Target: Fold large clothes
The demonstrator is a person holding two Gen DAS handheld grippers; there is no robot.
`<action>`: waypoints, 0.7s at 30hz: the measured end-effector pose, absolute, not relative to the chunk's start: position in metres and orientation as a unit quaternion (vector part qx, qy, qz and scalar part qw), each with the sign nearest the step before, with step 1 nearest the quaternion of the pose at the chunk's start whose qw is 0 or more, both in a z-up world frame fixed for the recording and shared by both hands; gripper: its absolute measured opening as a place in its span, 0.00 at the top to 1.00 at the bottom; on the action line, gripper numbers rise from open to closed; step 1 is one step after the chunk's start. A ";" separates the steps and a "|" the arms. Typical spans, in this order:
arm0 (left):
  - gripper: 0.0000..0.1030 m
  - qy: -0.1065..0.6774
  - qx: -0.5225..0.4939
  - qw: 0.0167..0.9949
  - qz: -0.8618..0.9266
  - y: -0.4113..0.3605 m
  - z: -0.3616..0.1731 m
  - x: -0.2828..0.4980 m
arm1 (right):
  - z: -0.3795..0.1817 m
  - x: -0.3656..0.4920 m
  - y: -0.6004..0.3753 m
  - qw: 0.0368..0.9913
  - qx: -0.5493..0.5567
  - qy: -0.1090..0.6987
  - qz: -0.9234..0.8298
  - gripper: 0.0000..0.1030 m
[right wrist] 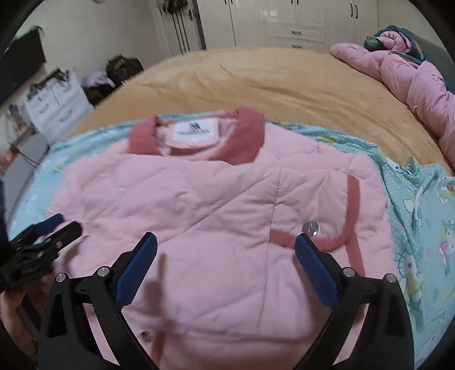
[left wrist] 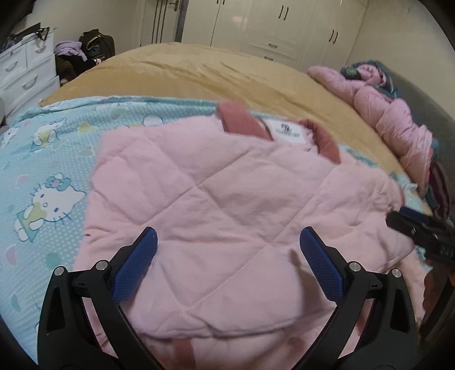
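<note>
A pink quilted jacket (left wrist: 227, 199) with a darker rose collar (left wrist: 241, 116) and a white label lies folded on a Hello Kitty sheet (left wrist: 48, 170). It also shows in the right wrist view (right wrist: 216, 216), with its collar (right wrist: 241, 148) at the far end and a silver snap button (right wrist: 310, 227). My left gripper (left wrist: 227, 242) is open and empty, hovering over the jacket's near part. My right gripper (right wrist: 226, 244) is open and empty above the jacket too. The right gripper shows at the right edge of the left view (left wrist: 421, 230); the left gripper shows at the left edge of the right view (right wrist: 42, 236).
The bed carries a tan blanket (left wrist: 213, 71) beyond the sheet. A pink puffy duvet (left wrist: 392, 113) is bunched along the bed's right side. A white drawer unit (left wrist: 25, 74) and dark bags (left wrist: 93, 45) stand at far left; white wardrobes (left wrist: 270, 25) line the back wall.
</note>
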State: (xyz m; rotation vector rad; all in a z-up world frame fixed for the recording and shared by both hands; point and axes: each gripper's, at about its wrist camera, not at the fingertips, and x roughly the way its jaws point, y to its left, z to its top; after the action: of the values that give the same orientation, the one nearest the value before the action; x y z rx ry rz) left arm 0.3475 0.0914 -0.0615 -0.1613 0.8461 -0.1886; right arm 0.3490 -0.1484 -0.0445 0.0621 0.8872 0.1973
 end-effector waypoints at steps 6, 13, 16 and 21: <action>0.09 0.399 -0.092 0.908 -0.086 0.096 -0.046 0.332 | -0.035 0.323 -0.140 0.898 0.025 0.420 0.129 0.26; 0.09 0.420 -0.068 0.900 -0.093 0.081 -0.056 0.322 | -0.053 0.321 -0.129 0.884 0.017 0.450 0.129 0.45; 0.09 0.431 -0.042 0.898 -0.082 0.072 -0.070 0.326 | -0.068 0.327 -0.129 0.873 0.023 0.471 0.123 0.46; 0.08 0.426 -0.039 0.900 -0.082 0.072 -0.081 0.329 | -0.083 0.334 -0.130 0.867 0.031 0.481 0.123 0.45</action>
State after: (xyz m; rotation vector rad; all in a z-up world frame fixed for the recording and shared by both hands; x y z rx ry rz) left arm 0.3290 0.0724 -0.0806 -0.0804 0.8824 -0.1703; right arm 0.3338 -0.1297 -0.0833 0.0650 1.0067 0.2581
